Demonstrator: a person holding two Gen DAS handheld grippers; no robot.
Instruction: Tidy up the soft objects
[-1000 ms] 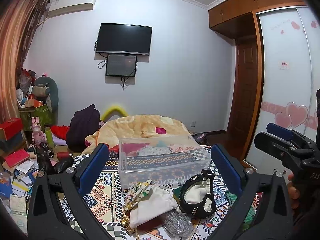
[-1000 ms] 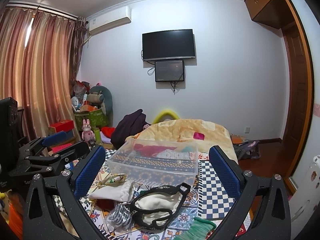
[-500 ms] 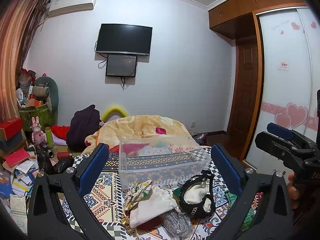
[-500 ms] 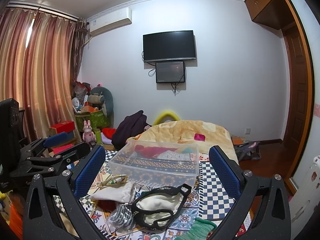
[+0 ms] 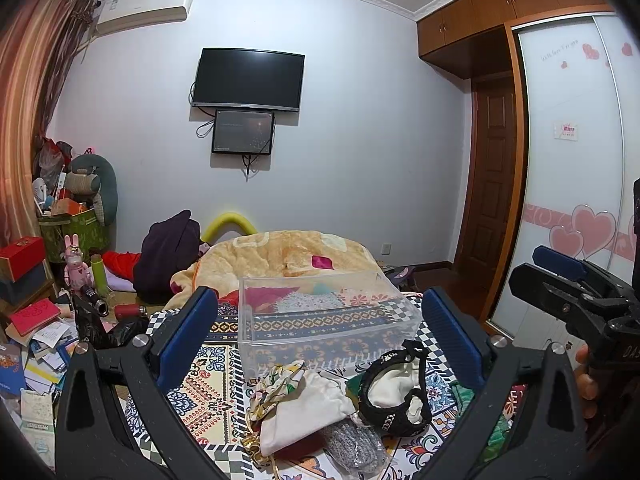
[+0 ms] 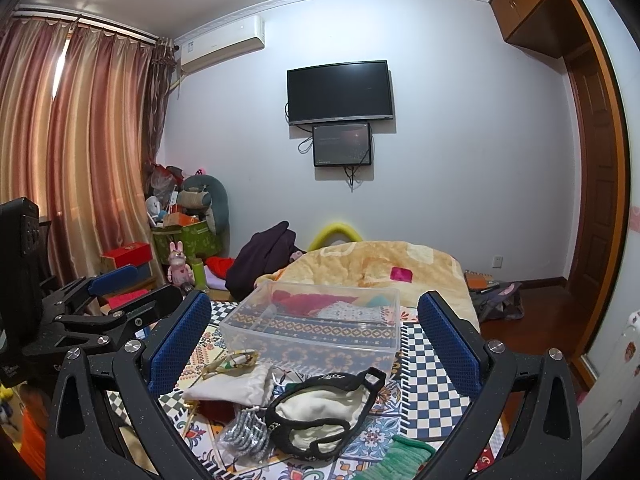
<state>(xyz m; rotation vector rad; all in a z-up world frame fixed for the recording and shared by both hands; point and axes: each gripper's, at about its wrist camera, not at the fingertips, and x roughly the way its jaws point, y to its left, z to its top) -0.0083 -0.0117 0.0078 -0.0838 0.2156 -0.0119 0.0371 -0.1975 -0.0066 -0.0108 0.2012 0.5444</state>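
A clear plastic bin (image 5: 320,320) stands on the patterned bedspread (image 5: 208,388); it also shows in the right wrist view (image 6: 316,328). In front of it lies a pile of soft items: a white drawstring pouch (image 5: 304,412), a black-trimmed cream undergarment (image 5: 396,388), a grey knitted piece (image 5: 352,444) and a green cloth (image 6: 400,456). My left gripper (image 5: 320,336) is open and empty above the pile. My right gripper (image 6: 316,336) is open and empty too, and shows at the right edge of the left wrist view (image 5: 560,280).
An orange blanket (image 5: 280,256) is heaped behind the bin, with a dark garment (image 5: 168,248) to its left. Boxes, papers and toys (image 5: 36,312) crowd the left side. A wardrobe (image 5: 576,200) and a door (image 5: 492,200) stand to the right.
Both views have shifted very slightly; the grippers stay open and the pile and bin have not moved.
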